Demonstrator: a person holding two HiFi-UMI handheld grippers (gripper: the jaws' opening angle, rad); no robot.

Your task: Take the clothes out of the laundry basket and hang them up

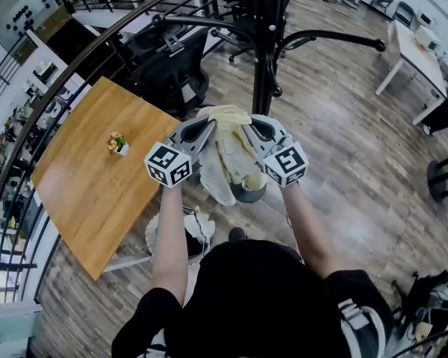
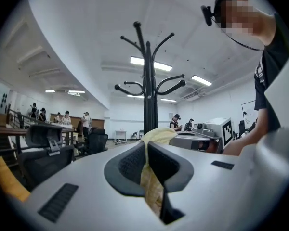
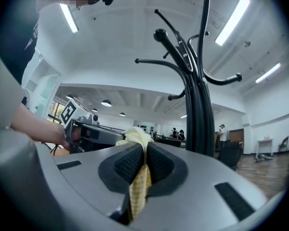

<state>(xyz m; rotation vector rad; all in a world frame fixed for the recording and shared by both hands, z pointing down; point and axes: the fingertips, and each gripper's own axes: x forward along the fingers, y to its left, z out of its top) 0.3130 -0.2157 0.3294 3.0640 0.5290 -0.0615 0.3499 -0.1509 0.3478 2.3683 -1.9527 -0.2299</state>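
Viewed from overhead, a person is holding a pale yellow garment (image 1: 228,151) up at the centre of the frame; the left gripper (image 1: 207,125) is pinching the cloth's left side, its fingers (image 2: 130,163) pressing together on the fabric; the right gripper (image 1: 248,127) is clamping the right side likewise; the garment is hanging between them, just below a black coat stand (image 1: 263,51) at upper centre; a wooden counter (image 1: 89,192) carrying a small potted plant (image 1: 118,143) is sitting at the left.
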